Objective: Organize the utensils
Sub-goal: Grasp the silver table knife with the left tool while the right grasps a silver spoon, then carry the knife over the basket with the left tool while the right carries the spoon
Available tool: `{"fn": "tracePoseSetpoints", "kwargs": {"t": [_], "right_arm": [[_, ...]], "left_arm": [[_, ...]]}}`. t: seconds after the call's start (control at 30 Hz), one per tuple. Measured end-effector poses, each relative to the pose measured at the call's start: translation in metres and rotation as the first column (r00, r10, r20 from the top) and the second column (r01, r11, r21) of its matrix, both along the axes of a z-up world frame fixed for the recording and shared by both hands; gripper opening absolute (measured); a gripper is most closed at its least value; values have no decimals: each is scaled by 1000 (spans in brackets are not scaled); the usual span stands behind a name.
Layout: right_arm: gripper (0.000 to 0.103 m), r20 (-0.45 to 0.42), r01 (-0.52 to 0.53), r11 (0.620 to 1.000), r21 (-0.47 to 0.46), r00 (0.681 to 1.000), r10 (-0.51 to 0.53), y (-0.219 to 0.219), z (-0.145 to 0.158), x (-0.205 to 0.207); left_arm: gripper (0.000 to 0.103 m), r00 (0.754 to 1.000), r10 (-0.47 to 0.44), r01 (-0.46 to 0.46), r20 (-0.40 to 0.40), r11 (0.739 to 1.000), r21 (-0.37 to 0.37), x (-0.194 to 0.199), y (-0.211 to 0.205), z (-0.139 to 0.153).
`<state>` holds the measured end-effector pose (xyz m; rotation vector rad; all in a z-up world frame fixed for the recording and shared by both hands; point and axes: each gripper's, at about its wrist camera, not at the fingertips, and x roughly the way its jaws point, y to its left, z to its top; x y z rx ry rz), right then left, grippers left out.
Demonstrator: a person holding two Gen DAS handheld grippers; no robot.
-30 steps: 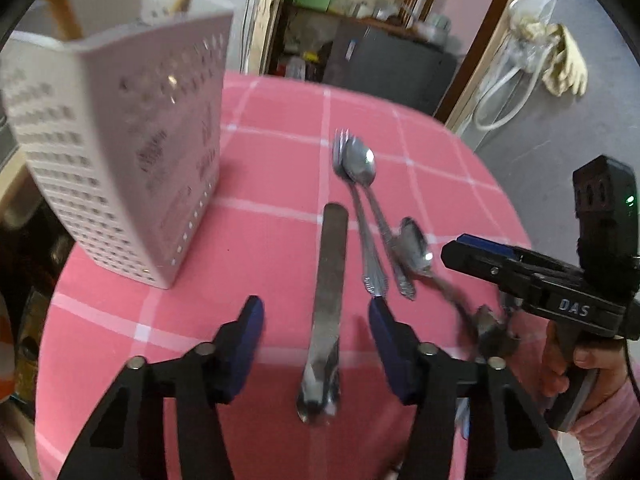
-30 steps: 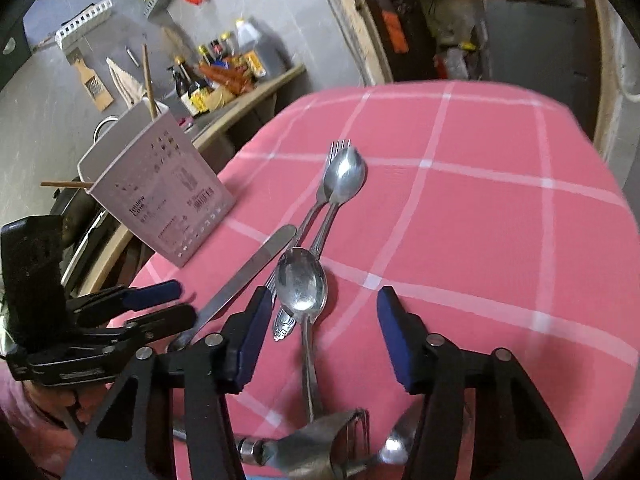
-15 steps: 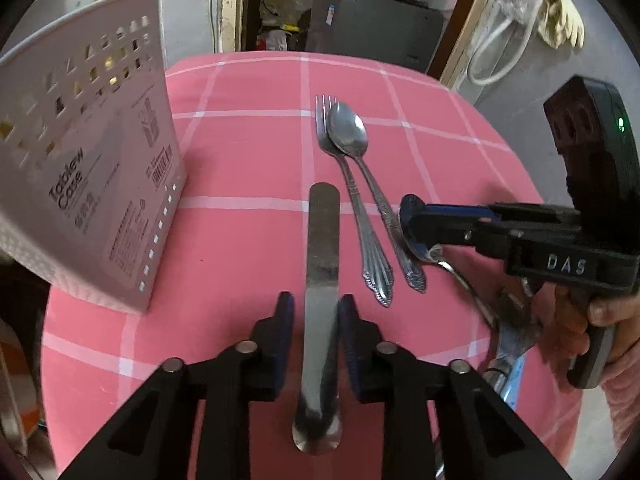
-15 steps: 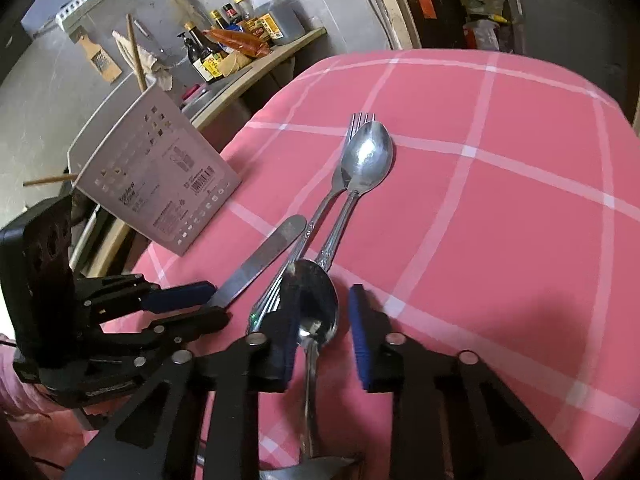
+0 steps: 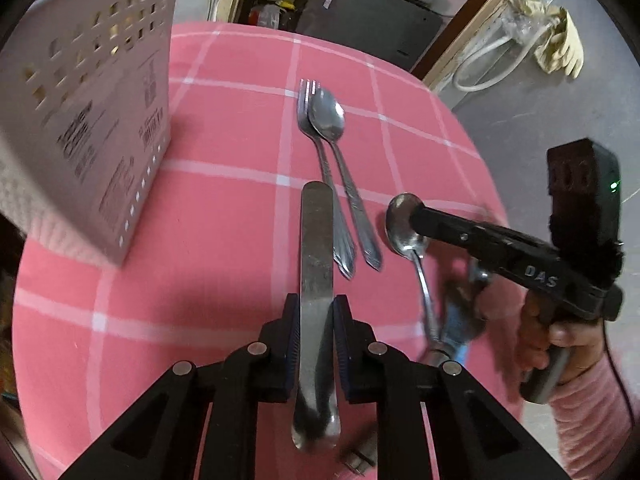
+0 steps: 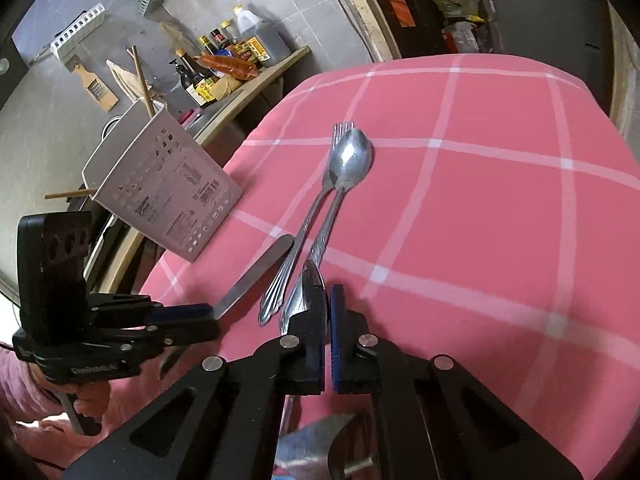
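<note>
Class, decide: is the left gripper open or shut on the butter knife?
Shut. In the left wrist view, the left gripper has both blue pads pressed against the sides of the butter knife, no gap showing.

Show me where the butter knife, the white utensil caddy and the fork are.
butter knife (image 5: pixel 317 240), left wrist view, middle of the flat blade ahead of the tongs.
white utensil caddy (image 5: pixel 100 128), left wrist view, its labelled side wall.
fork (image 5: pixel 307 92), left wrist view, the tines beside the spoon bowl.

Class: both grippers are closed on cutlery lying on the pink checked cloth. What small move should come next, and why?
Probably lift both straight up. The left gripper pinches the table knife and the right gripper clamps the small spoon, yet both utensils lie at cloth level, and the white perforated utensil holder stands upright to the left.
</note>
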<state>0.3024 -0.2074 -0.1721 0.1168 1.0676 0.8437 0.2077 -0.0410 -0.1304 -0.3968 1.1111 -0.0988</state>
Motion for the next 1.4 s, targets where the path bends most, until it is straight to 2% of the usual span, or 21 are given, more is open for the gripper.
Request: {"fn": "tracePoseSetpoints", "kwargs": {"t": [0.17, 0.3, 0.43, 0.57, 0.67, 0.8, 0.93, 1.1, 1.4], "right_arm": [[3, -3, 61, 998, -2, 998, -61, -15, 5, -10], [3, 16, 159, 987, 17, 987, -160, -36, 9, -22], [3, 93, 258, 965, 43, 961, -261, -50, 23, -35], [2, 200, 327, 941, 88, 919, -338, -57, 51, -44], [1, 249, 359, 924, 136, 890, -382, -62, 74, -46], [1, 292, 358, 920, 157, 873, -390, -56, 99, -45], [1, 349, 354, 917, 185, 848, -398, -48, 130, -52], [1, 418, 333, 907, 258, 808, -415, -25, 174, -59], [1, 503, 286, 889, 357, 743, -441, 48, 227, -62]], "left_arm": [[16, 1000, -21, 20, -15, 998, -65, -13, -4, 4], [16, 1000, -30, 30, -1, 994, -109, -24, -7, 6], [16, 996, -49, 59, 73, 988, -144, -30, -13, 14], [16, 985, -45, 71, 166, 986, -154, -37, -17, 34], [16, 972, -28, 68, 232, 984, -165, -40, -13, 55], [16, 957, 1, 54, 291, 982, -181, -38, -2, 77], [16, 931, 44, 34, 364, 978, -205, -43, 15, 107], [16, 879, 99, 1, 466, 978, -211, -43, 43, 153], [16, 787, 152, -68, 597, 985, -162, -33, 109, 207]]}}
